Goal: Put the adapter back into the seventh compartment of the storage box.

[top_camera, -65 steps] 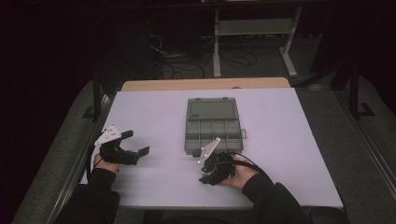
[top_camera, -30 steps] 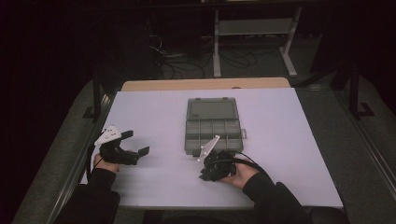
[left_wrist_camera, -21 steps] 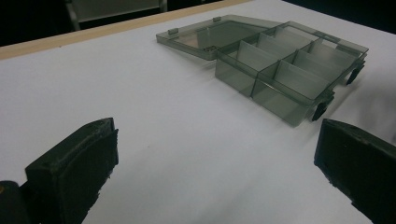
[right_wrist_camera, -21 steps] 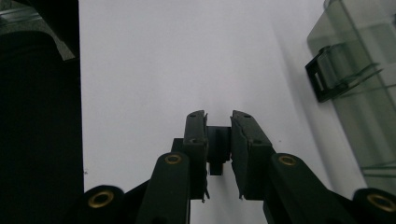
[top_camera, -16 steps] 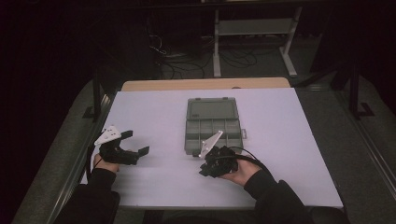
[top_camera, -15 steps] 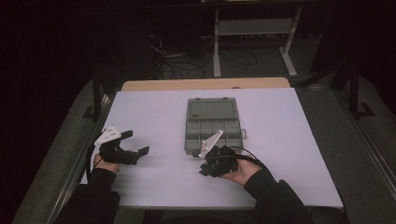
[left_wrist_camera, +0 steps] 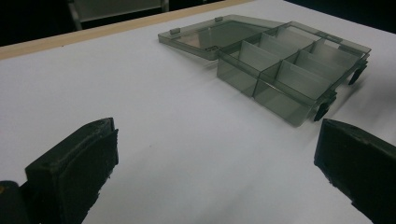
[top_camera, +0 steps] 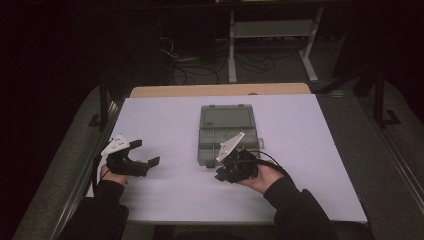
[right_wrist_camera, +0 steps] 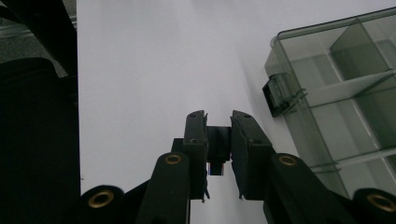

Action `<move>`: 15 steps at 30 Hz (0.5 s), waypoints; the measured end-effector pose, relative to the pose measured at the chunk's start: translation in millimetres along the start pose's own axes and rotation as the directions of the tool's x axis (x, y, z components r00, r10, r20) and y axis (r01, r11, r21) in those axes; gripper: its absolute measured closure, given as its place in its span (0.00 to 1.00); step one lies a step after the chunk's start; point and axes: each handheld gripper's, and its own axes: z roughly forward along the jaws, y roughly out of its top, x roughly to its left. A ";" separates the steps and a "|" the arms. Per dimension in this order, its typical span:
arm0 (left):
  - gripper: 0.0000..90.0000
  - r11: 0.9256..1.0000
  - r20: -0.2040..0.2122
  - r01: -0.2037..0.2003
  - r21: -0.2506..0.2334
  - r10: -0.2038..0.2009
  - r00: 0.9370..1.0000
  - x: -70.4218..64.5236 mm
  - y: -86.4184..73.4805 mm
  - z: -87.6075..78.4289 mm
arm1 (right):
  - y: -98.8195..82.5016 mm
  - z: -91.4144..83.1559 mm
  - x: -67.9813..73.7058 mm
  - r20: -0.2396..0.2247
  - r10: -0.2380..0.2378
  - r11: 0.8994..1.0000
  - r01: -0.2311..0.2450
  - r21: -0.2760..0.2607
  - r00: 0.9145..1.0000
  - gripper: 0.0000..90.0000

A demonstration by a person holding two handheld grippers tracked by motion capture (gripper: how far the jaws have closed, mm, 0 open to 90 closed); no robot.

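- the right gripper [right_wrist_camera: 219,130] has its jaws drawn close on a small black piece [right_wrist_camera: 218,151]; what the piece is i can't tell.
- in the high view the right gripper [top_camera: 231,172] sits just off the near edge of the box [top_camera: 228,131], almost touching it.
- the box lies open in the middle of the table [top_camera: 165,115]: its lid [top_camera: 226,117] is folded flat on the far side, and the divided tray is toward the person.
- the tray's cells look empty; a latch [right_wrist_camera: 276,95] juts from the near wall, up and to the right of the held piece.
- so the box lies just ahead and right of the right jaws, its long axis running away from the person.
- the left gripper [top_camera: 141,160] rests well to the left, jaws wide with nothing between them [left_wrist_camera: 205,154].
- the right hand [top_camera: 260,176] is far nearer; i'd judge a short lift over the near wall would bring the piece over a cell.
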 end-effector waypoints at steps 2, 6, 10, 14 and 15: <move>0.00 1.000 0.000 0.000 0.000 0.000 1.000 0.1 0.0 0.0 | -0.3 -4.2 -2.1 0.011 0.006 1.000 -0.006 -0.009 1.000 0.84; 0.00 1.000 0.001 0.001 0.001 -0.001 1.000 0.1 -0.1 0.1 | -0.8 -8.9 -4.4 0.019 0.014 1.000 -0.014 -0.018 1.000 0.84; 0.00 1.000 0.001 -0.002 0.002 0.002 1.000 0.1 0.0 0.1 | -2.3 -14.8 -9.8 0.031 0.026 0.999 -0.025 -0.030 0.999 0.84; 0.00 1.000 0.002 -0.001 0.002 0.001 1.000 0.0 0.0 0.1 | -3.4 -18.6 -12.4 0.038 0.033 0.999 -0.032 -0.039 0.999 0.84; 0.00 1.000 0.002 -0.001 0.002 0.001 1.000 0.0 0.0 0.1 | -3.8 -19.2 -13.2 0.041 0.032 0.999 -0.030 -0.043 0.999 0.84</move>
